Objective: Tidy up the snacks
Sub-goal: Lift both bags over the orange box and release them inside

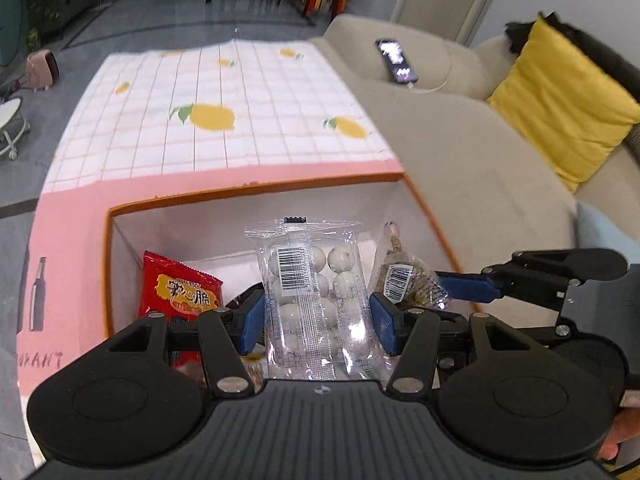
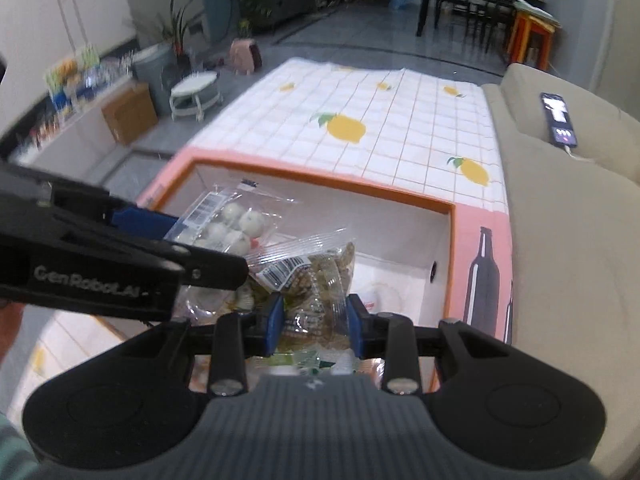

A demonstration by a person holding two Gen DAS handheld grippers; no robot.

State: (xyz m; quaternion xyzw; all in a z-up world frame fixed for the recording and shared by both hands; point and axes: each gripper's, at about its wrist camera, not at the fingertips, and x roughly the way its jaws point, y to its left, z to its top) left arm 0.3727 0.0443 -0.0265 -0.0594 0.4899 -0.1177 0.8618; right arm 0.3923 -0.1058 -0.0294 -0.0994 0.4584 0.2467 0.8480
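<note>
- Left gripper: jaws clenched on the clear pack of white balls, which is held upright above the open box.
- Right gripper: jaws clenched on the clear bag of brownish snacks, which is held over the same box, just beside the pack of white balls.
- A red packet is seen standing against the box's left wall.
- The step is judged to be placement into the box on the worktop.
- Each pack should be lowered until supported before the jaws are eased; one at a time is advised, since the two grippers are close together.
- Crushing is a risk; a light grip is advised.
</note>
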